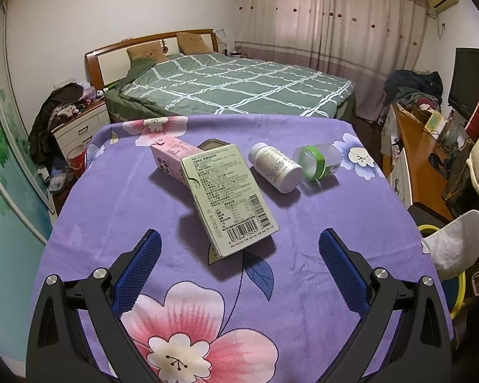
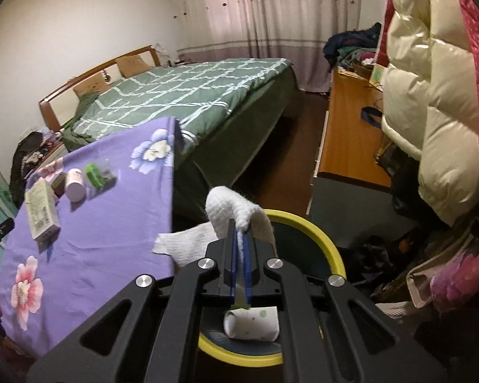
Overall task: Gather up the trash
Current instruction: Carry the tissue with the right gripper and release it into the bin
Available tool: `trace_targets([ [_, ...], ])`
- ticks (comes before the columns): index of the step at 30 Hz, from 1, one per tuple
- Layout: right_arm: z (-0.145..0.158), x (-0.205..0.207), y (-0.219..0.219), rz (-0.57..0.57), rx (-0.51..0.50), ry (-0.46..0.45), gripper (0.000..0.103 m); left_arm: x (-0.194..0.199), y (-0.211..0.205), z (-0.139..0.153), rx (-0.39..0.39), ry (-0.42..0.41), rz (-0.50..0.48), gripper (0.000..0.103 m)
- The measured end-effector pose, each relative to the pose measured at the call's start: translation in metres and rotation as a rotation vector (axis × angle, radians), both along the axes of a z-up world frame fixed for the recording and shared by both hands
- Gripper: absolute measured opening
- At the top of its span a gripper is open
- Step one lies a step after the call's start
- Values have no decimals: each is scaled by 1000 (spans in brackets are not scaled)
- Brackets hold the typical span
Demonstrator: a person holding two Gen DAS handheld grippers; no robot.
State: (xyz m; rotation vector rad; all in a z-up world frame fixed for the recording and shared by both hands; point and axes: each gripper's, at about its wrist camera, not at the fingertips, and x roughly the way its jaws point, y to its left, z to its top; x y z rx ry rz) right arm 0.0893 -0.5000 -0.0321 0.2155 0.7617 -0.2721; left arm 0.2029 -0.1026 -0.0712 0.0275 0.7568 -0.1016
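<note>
Two grippers in play. Right gripper (image 2: pixel 241 239) is clamped on a crumpled white paper towel (image 2: pixel 236 212), held above the yellow-rimmed round bin (image 2: pixel 309 226) just off the table's right edge; the towel hangs over the rim's near side, so release appears close. Left gripper (image 1: pixel 239 249), jaws wide and empty, faces the pale green cardboard box (image 1: pixel 228 198), long axis running away from it, on the purple floral cloth (image 1: pixel 303 223).
</note>
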Motion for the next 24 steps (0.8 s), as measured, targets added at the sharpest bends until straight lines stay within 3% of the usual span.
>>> trace_targets([
  [6, -1, -7, -10, -40, -10, -14, 4, 4, -1, -3, 9, 1, 14, 97],
  [15, 28, -19, -12, -21, -1, -98, 4, 10, -1, -9, 13, 10, 27, 97],
  [24, 5, -2, 9, 62, 9, -14, 4, 13, -1, -10, 9, 13, 39, 97],
])
